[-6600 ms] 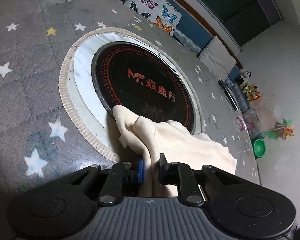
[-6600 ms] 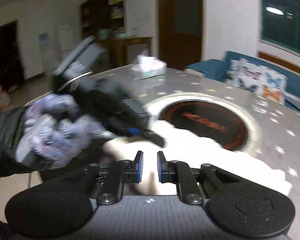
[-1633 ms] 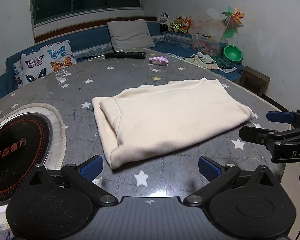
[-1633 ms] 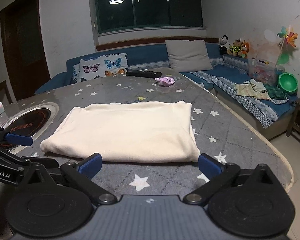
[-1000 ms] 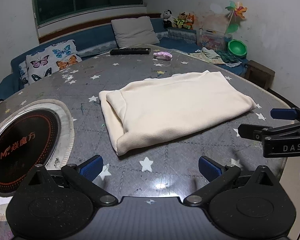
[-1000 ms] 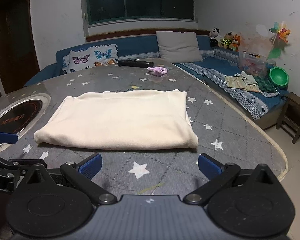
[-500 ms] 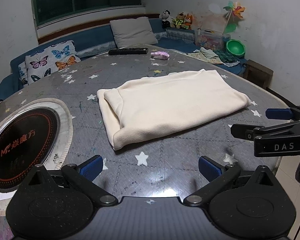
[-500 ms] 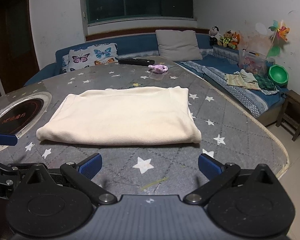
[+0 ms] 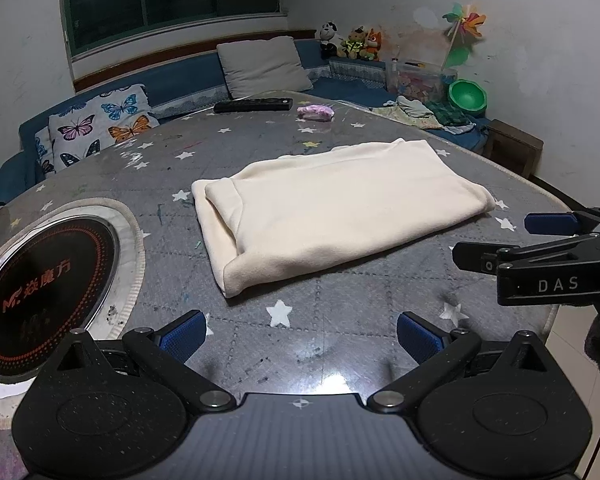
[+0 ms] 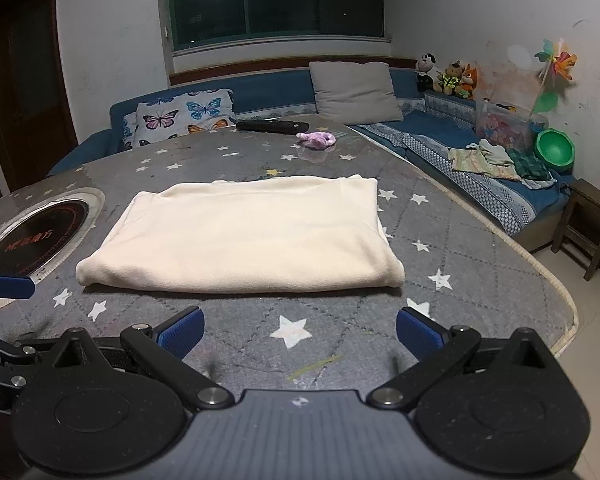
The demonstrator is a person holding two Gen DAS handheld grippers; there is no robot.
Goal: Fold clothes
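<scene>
STEP: fold judged complete — release stage | CLOTH: cream garment (image 9: 332,216) folded flat mid-table (image 9: 340,360), untouched | TONGS: left gripper (image 9: 300,336) spread, empty; right gripper (image 10: 298,330) spread, empty | NEXT: further fold if required — regrip near edge, else withdraw

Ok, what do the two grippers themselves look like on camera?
Both look alike: the left gripper and right gripper have matte black speckled bodies, ribbed grey centres, round side discs, silver pivot screws and blue textured fingertip pads. The right one's side reads "DAS" in white. A thin cable shows at the lower right in the left view.
</scene>
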